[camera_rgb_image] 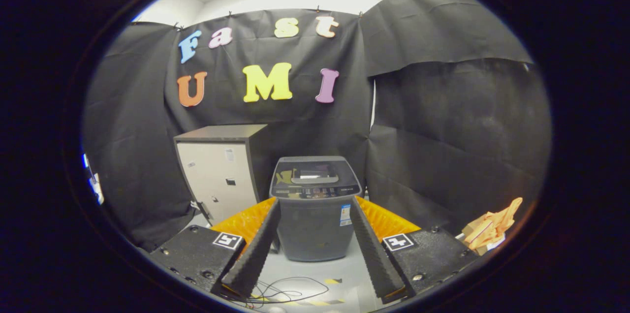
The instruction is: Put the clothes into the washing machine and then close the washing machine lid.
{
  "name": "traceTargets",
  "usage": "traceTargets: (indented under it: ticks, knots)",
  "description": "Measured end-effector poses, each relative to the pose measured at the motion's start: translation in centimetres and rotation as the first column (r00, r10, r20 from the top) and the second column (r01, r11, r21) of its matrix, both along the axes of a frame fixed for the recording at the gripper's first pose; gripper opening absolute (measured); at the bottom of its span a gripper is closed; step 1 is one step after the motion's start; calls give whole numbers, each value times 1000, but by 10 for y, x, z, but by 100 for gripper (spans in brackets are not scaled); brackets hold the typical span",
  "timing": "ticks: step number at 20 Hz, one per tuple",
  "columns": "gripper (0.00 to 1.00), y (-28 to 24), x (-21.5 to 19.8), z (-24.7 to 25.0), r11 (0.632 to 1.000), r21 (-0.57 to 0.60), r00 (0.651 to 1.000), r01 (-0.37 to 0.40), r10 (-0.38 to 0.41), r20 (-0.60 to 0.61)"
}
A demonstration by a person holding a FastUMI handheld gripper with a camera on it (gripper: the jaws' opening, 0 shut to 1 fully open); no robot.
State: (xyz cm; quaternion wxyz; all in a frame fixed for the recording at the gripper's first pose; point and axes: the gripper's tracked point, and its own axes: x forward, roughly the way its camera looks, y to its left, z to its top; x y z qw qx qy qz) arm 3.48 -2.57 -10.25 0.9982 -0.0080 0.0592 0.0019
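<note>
Gripper view: your claw (315, 234) hangs open and empty — the washing machine (315, 207), lid shut, stands just beyond its fingers.

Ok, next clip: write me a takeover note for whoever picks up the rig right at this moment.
Tool: open, fingers spread wide, holding nothing, aimed at the washing machine.
Washing machine: on the floor just beyond the fingers, framed between them; lid looks down.
Beside it: a cabinet and an orange basket behind the machine.
Clothes: none that I can pick out from here.
Done: nothing evident.
Left: find and load the clothes, then shut the lid.
</note>
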Motion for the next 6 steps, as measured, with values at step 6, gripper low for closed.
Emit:
traceTargets:
  ticks: [6]
  knots:
    - [95,13,-14,12,999,-30,999,-13,14,30]
